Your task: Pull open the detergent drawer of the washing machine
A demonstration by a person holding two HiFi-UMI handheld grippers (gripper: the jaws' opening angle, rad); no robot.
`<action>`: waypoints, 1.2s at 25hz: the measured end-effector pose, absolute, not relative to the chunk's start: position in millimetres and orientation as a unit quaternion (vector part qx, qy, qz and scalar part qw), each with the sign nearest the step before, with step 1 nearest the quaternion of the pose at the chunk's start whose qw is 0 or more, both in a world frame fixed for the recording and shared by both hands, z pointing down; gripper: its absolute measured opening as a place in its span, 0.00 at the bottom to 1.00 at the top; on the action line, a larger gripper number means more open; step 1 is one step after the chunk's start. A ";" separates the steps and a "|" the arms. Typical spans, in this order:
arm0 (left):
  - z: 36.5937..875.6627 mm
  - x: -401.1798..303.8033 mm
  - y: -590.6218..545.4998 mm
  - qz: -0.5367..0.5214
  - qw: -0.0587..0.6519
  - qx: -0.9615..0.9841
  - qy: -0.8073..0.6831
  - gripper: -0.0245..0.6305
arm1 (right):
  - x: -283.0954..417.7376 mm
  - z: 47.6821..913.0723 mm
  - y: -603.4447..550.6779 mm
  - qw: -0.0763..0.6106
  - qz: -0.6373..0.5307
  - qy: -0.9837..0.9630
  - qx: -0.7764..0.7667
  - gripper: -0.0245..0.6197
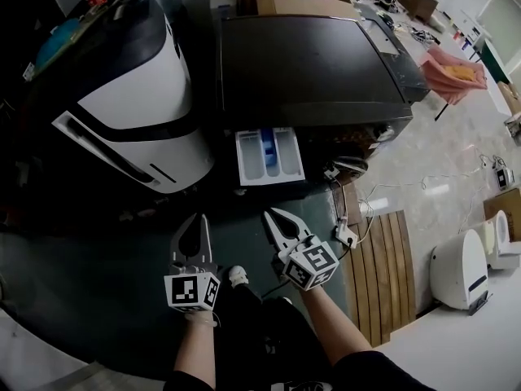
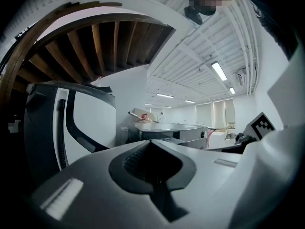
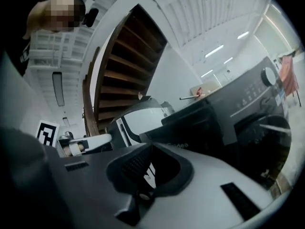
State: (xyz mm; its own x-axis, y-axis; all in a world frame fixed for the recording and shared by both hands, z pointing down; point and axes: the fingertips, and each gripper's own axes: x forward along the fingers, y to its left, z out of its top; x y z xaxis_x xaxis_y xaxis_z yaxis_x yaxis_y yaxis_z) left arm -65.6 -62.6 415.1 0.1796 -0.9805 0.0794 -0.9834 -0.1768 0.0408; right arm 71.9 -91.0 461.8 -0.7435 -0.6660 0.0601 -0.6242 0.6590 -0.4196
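Observation:
In the head view the dark-topped washing machine [image 1: 309, 63] stands ahead of me. Its white detergent drawer [image 1: 269, 155] sticks out from the front, with blue inserts showing in its compartments. Both grippers hang apart from it, nearer to me. The left gripper [image 1: 198, 217] has its jaws together and holds nothing. Beside it the right gripper [image 1: 272, 213], rolled to one side, is also shut and empty. The right gripper view looks over its closed jaws [image 3: 150, 147] at the machine's dark front [image 3: 248, 104]. The left gripper [image 2: 151, 144] points level, with the washing machine [image 2: 167, 130] farther off.
A white and black appliance [image 1: 138, 96] stands left of the washer. A slatted wooden board [image 1: 387, 267] lies on the floor to the right, with a power strip [image 1: 346, 235] and cables beside it. Another white appliance [image 1: 460, 267] sits at the far right.

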 end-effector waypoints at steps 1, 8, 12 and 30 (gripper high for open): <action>411.8 -66.3 -60.5 0.016 0.042 0.766 -0.641 0.05 | 73.3 455.7 -89.9 0.040 -0.199 0.913 -0.355 0.06; 385.8 -66.5 -49.9 0.018 0.041 0.771 -0.635 0.05 | 92.8 415.2 -86.8 0.004 -0.134 0.917 -0.375 0.06; 370.2 -68.7 -44.7 0.011 0.037 0.768 -0.639 0.05 | 103.0 392.8 -85.9 -0.004 -0.108 0.918 -0.381 0.06; 302.0 -81.6 -12.5 -0.015 0.021 0.765 -0.644 0.05 | 123.2 315.3 -64.6 0.003 -0.063 0.912 -0.405 0.06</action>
State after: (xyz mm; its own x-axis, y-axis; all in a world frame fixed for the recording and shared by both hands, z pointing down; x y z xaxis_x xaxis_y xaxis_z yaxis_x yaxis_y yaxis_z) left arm -81.6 -12.5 302.0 0.1705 -0.9854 0.0035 -0.9841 -0.1701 0.0520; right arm 123.2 -64.6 315.3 -0.6718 -0.7393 0.0458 -0.7386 0.6639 -0.1166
